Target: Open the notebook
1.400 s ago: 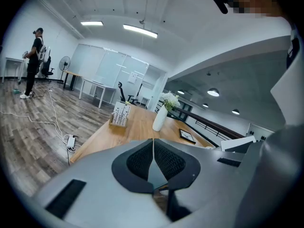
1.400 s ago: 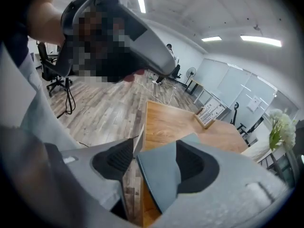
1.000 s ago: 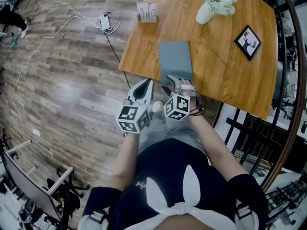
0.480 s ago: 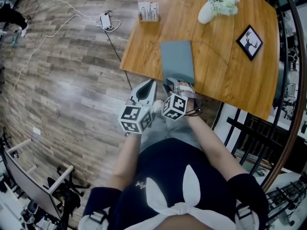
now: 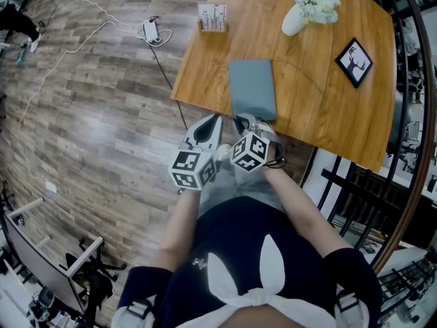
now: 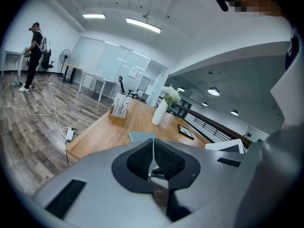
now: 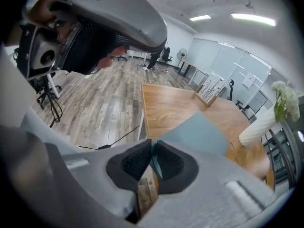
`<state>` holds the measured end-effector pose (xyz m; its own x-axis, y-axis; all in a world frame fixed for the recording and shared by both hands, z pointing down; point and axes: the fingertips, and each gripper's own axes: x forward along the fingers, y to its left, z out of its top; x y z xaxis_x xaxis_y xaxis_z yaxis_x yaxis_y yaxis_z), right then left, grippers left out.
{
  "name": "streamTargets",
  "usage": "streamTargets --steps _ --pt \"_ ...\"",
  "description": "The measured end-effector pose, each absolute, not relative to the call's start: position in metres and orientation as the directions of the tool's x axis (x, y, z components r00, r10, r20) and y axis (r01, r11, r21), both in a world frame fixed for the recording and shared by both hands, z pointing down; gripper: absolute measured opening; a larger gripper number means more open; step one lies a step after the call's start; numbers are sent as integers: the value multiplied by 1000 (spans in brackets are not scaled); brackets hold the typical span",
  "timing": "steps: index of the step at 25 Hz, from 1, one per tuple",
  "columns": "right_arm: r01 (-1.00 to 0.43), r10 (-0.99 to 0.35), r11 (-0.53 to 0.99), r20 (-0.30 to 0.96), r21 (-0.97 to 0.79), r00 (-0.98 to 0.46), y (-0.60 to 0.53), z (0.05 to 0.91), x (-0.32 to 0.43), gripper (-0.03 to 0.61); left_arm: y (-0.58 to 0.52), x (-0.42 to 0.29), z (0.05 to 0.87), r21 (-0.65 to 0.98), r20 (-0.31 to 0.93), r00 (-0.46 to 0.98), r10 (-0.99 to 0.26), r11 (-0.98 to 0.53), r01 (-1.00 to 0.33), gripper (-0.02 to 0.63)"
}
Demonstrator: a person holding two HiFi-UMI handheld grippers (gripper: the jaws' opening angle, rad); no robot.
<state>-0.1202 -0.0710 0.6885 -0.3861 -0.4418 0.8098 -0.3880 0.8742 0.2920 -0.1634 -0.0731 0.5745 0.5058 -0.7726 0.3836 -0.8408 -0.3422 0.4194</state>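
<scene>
A closed grey-blue notebook [image 5: 252,89] lies on the wooden table [image 5: 328,115], its short edge near the table's front rim. My right gripper [image 5: 242,121] is at that near edge. In the right gripper view its jaws are closing, and a thin lip of the notebook [image 7: 194,134] sits between the pads of the right gripper [image 7: 152,152]. My left gripper [image 5: 212,119] hovers just left of it, off the table's corner, with its pads together and nothing held. The left gripper view shows the left gripper [image 6: 153,148] aimed across the table at the notebook [image 6: 141,136].
Farther back on the table stand a white vase of flowers [image 5: 300,9], a black picture frame [image 5: 353,60] and a card holder [image 5: 209,17]. A power strip with cable [image 5: 150,31] lies on the wood floor to the left. A dark railing [image 5: 403,156] runs along the right.
The right gripper's jaws have closed from wide apart onto the notebook's near edge, and its marker cube has rolled a little. The left gripper has stayed put.
</scene>
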Motion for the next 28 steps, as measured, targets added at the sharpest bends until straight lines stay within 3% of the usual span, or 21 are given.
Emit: streamTargets --steps 17,28 --pt "-555 -479 817 718 154 -506 -79 627 -102 26 -80 -179 557 390 365 471 -803 -327 -861 25" --pt "-740 -538 654 590 -158 -602 -91 588 -66 26 -84 -191 544 371 355 459 -814 -329 -869 25"
